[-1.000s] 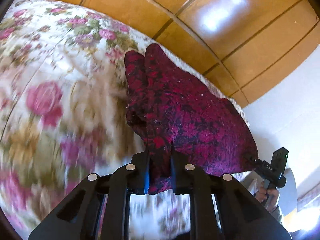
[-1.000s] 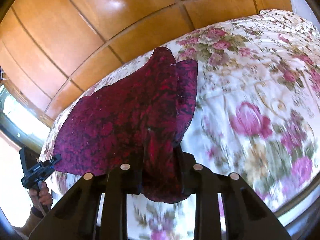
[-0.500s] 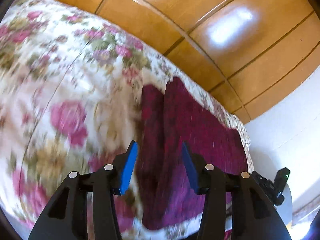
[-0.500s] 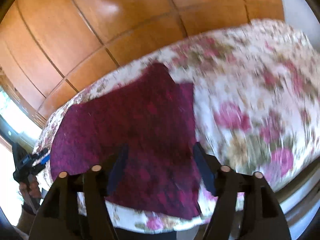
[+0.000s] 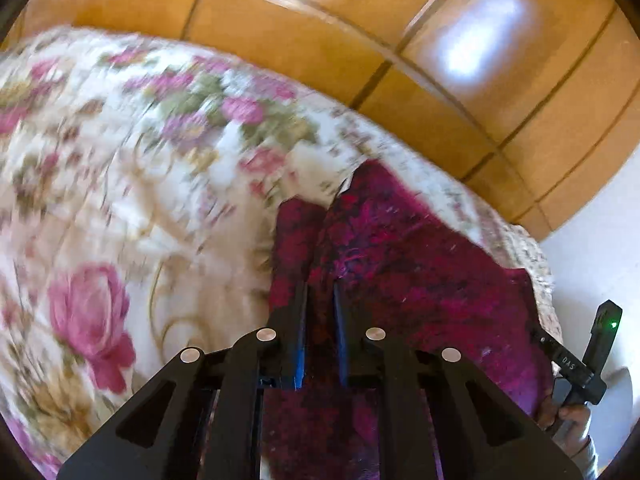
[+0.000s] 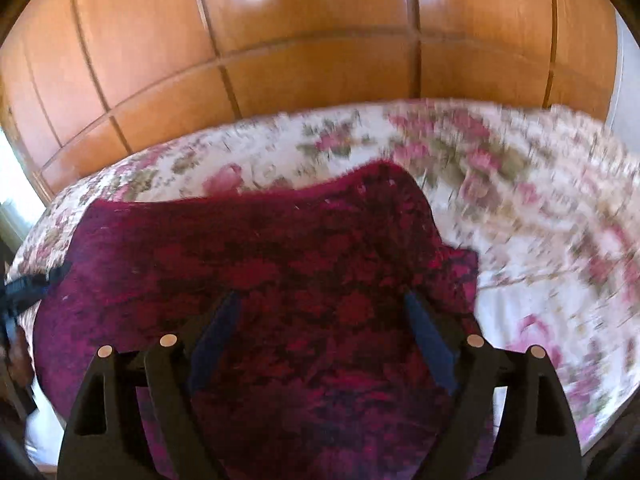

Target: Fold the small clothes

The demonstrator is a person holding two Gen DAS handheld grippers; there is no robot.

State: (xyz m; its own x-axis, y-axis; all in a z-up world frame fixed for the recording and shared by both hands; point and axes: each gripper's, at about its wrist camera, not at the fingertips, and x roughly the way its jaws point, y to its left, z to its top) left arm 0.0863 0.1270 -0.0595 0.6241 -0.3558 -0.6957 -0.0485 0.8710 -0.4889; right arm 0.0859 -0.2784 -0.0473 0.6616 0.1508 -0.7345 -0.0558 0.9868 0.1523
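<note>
We see a dark red patterned garment [image 5: 404, 264] lying on a floral bedspread [image 5: 120, 200], spread along the bed's edge nearest us and reaching toward the corner by the white wall [image 5: 600, 264]. Behind the bed stands a wood-panelled wardrobe [image 6: 304, 40].

Our left gripper [image 5: 320, 300] sits low over the garment, near its raised fold at the far edge. Its jaws stand narrowly apart with cloth showing in the slit between them; we cannot tell whether they pinch it.

Our right gripper [image 6: 322, 312] hangs over the middle of the garment with its jaws spread wide and nothing between them but the cloth below. Its blue pads [image 6: 428, 340] show on the inner faces.

The garment's far edge rises in a hump [image 6: 384, 180] against the bedspread. Much of the bedspread is blurred.
</note>
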